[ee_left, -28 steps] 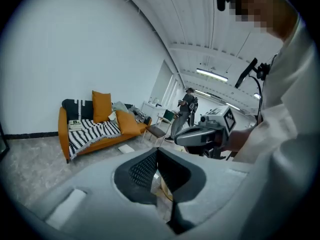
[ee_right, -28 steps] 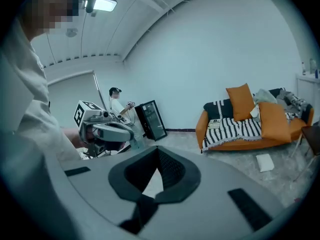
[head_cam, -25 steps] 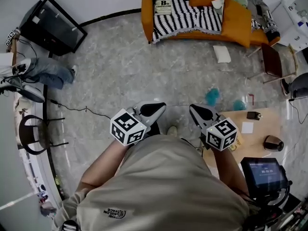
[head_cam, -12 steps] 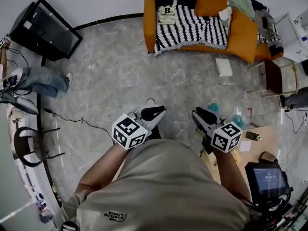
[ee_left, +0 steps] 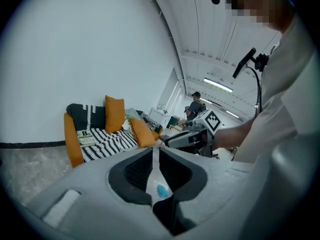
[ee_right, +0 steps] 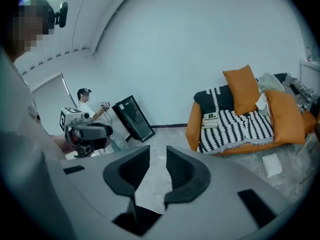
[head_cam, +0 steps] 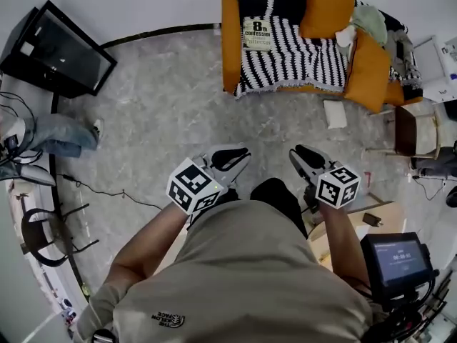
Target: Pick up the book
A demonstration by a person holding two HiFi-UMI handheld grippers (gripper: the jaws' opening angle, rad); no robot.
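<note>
The book (head_cam: 258, 34), pale with a big "8" on its cover, lies on the striped blanket of the orange sofa (head_cam: 230, 41), far ahead of both grippers. It also shows in the left gripper view as the book (ee_left: 86, 136) and in the right gripper view as the book (ee_right: 210, 120). My left gripper (head_cam: 240, 156) is held in front of the body, its jaws shut (ee_left: 153, 151) with nothing in them. My right gripper (head_cam: 299, 153) is level with it, and its jaws stand open (ee_right: 157, 154) and empty over bare floor.
A black screen (head_cam: 57, 48) leans on the wall at the left. Below it a seated person's legs (head_cam: 61, 133) and a cable (head_cam: 107, 191) are on the floor. A white sheet (head_cam: 334, 113) lies by the sofa. A chair (head_cam: 410, 131) and a wooden table (head_cam: 357, 224) stand at the right.
The person has walked towards the sofa, carrying both grippers forward. The sofa and book now sit lower and larger in the head view. The wooden table has slipped back to the right.
</note>
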